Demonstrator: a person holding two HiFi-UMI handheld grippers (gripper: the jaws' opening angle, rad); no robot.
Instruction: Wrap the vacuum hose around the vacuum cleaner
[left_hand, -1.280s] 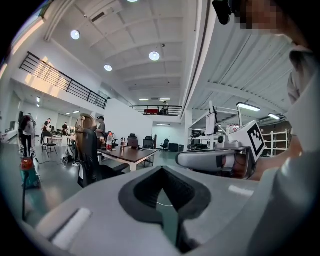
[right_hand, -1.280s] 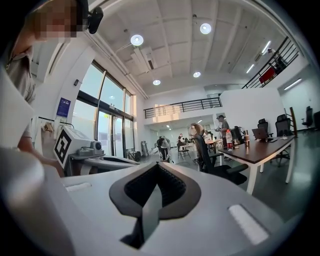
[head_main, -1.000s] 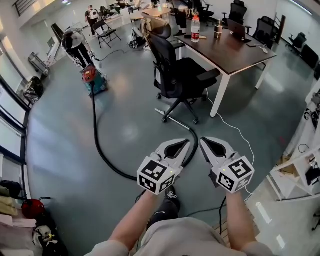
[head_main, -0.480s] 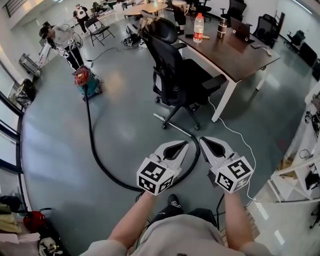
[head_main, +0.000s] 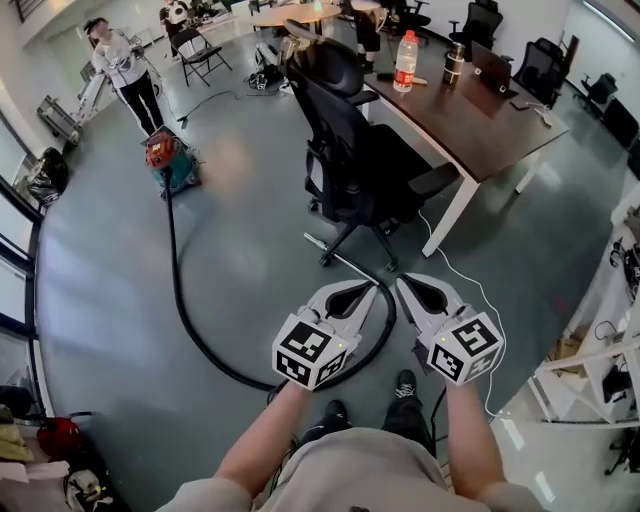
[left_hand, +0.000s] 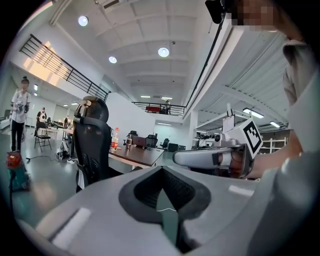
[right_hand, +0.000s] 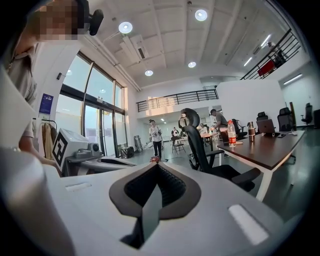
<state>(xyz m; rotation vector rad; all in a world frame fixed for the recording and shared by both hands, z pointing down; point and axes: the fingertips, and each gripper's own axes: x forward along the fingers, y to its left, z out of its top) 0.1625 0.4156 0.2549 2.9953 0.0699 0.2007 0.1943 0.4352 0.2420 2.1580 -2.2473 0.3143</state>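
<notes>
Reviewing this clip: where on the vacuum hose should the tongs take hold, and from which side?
Probably the curve of the vacuum hose lying flat on the floor nearest the feet, from above, tongs straddling it crosswise: it is thin, round and free on both sides there. The left gripper and right gripper are shut and empty; one must open first.

The floor (head_main: 250, 240) was smooth, grey and glossy, catching the light. The vacuum hose (head_main: 172, 265) looked like matt black plastic, and the vacuum cleaner (head_main: 168, 160) like shiny red and teal plastic. The desk (head_main: 480, 120) had a smooth, dark wood-look top. The office chair (head_main: 350, 150) was matt black cloth or mesh. The left claw (left_hand: 161, 169) and right claw (right_hand: 157, 166) were matt grey plastic with ribbed black linings.
</notes>
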